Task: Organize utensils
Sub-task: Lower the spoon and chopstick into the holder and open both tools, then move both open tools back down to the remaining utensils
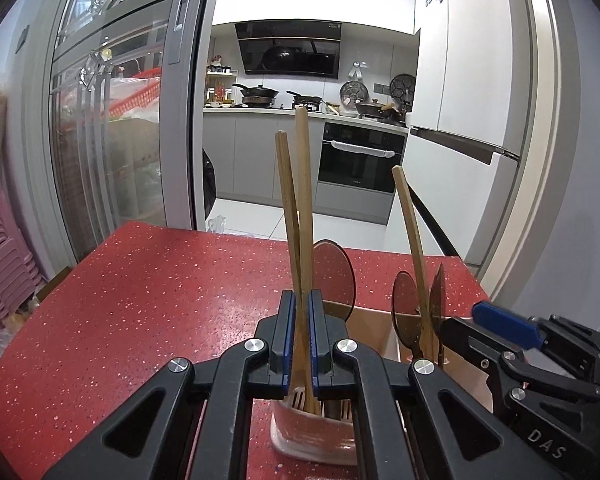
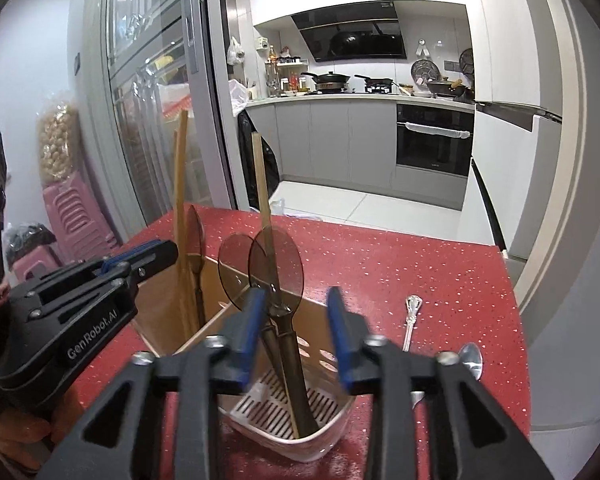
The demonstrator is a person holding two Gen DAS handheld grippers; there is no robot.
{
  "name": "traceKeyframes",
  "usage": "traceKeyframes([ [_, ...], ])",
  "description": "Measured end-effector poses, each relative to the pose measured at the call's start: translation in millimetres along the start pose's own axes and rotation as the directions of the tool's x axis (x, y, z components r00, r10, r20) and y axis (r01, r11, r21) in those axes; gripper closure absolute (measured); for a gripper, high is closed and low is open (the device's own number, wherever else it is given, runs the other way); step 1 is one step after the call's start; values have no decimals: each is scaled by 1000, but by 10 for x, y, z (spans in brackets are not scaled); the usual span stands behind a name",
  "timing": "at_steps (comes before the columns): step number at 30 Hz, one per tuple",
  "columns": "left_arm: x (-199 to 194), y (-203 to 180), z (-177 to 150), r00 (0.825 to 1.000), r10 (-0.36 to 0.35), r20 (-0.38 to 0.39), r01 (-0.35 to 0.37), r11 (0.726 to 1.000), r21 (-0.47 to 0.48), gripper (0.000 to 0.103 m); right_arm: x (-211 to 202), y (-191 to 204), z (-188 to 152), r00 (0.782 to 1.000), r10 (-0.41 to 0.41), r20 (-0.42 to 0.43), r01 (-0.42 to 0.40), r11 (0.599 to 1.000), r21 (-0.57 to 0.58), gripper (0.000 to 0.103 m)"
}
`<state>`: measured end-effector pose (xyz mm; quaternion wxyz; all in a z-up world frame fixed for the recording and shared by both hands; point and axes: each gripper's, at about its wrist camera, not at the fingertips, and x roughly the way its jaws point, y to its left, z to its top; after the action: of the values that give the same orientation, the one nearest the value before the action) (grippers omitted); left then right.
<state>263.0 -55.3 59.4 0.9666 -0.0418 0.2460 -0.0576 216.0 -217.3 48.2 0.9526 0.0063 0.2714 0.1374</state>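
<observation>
My left gripper (image 1: 300,320) is shut on two wooden chopsticks (image 1: 296,208) that stand upright with their lower ends in the pink-white utensil holder (image 1: 312,436). The holder (image 2: 284,424) also holds brown translucent spoons (image 2: 276,268) and another chopstick (image 2: 262,184). My right gripper (image 2: 296,320) is open, its fingers either side of the spoon handles above the holder. It appears at the right of the left wrist view (image 1: 496,324). The left gripper shows at the left of the right wrist view (image 2: 148,256).
The holder sits on a red speckled table (image 1: 140,300) beside a cardboard box (image 2: 180,308). Two metal spoons (image 2: 412,316) lie on the table right of the holder. A kitchen lies beyond the far table edge; pink stools stand at left.
</observation>
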Motion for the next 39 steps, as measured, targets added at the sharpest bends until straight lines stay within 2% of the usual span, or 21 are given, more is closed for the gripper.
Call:
traceKeyframes([
  [7,-192,41,-36,1000,3,-12,-3,1000,-1,72,-183,16,43,1000,21,17,-21,999,40,57],
  [14,-396,159,-228,995,15,-94,-16,1000,-5,72,-468,78,-43,999,38,5,-38,998,47,48],
  [21,-628,293,-592,978,41,-202,-44,999,-7,72,-695,170,-316,995,63,-74,-57,995,82,36],
  [26,-783,352,-891,961,56,-270,-60,998,-6,72,-770,239,-534,987,78,-140,-64,993,102,33],
  [39,-1165,557,-1446,932,54,-358,-83,994,-67,71,-851,353,-1056,948,84,-308,-30,984,175,27],
])
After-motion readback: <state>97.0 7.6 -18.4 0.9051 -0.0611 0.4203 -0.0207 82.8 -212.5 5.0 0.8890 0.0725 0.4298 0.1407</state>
